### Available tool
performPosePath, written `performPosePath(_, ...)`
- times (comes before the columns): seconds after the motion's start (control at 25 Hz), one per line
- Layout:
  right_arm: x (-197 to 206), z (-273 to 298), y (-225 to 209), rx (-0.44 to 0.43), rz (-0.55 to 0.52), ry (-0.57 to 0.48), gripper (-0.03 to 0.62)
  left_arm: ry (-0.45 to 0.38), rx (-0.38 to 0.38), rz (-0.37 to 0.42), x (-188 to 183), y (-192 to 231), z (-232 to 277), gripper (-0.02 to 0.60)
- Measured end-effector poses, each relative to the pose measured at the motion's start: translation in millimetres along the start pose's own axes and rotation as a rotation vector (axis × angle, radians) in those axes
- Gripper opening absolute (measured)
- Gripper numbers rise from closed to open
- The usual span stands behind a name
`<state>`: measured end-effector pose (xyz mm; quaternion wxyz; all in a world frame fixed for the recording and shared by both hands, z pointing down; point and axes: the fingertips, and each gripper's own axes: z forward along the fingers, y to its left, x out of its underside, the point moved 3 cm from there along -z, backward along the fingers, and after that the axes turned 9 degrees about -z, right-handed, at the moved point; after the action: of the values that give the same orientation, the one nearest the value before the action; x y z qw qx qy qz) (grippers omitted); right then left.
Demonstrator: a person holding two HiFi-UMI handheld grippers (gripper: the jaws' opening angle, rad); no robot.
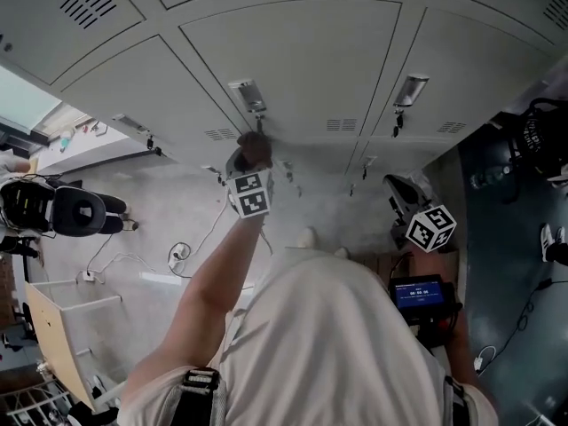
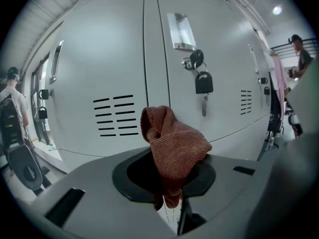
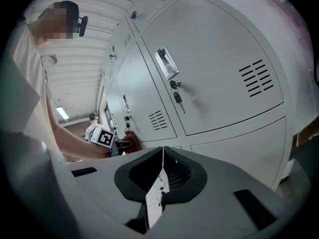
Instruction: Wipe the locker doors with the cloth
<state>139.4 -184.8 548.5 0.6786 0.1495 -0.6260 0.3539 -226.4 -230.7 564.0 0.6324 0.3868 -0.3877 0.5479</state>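
Left gripper [image 1: 252,160] is raised at arm's length to the light grey metal locker doors [image 1: 302,69], as the head view shows. Its jaws are clamped on a reddish-brown knitted cloth [image 2: 174,143], and a bunched wad of it stands up beyond the jaw tips. The cloth sits at the lower left corner of the middle door, just below that door's recessed metal handle [image 1: 249,95] and beside the seam with the neighbouring door. No view confirms whether the fabric actually presses on the panel. In the left gripper view the wad lies in front of the door's bottom edge. A block of black vent slots [image 2: 115,115] is to its left on the adjoining door. A key with a black tag [image 2: 203,82] hangs from the lock above and to its right.

Right gripper [image 1: 401,192] is held lower and to the right, near the lower row of doors and well apart from the cloth. Its jaws are fully together with nothing gripped. Its own view looks along the locker row toward the left gripper and the cloth, both small and distant there.

A black device with a lit blue screen [image 1: 419,293] sits below the right gripper in the head view.
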Motion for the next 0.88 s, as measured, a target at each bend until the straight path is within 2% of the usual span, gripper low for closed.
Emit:
performPosePath(0.12, 8, -8, -1, 0.028, 0.02, -0.001, 0.018, 0.017, 0.0, -0.019, 6, -15, 3, 0.074)
performPosePath(0.24, 18, -14, -4, 0.053, 0.047, 0.002, 0.018, 0.047, 0.069, 0.011, 11, -58, 9, 0.074)
performPosePath(0.4, 25, -23, -9, 0.079, 0.069, -0.004, 0.018, 0.061, 0.127, 0.011, 11, -112, 14, 0.074)
performPosePath(0.68, 24, -41, -14, 0.119, 0.068, -0.014, 0.018, 0.05, 0.292, 0.193, 15, -195, 20, 0.074)
performPosePath(0.88, 22, -56, -18, 0.147, 0.066, -0.015, 0.018, 0.08, 0.519, 0.29, 11, -266, 21, 0.074)
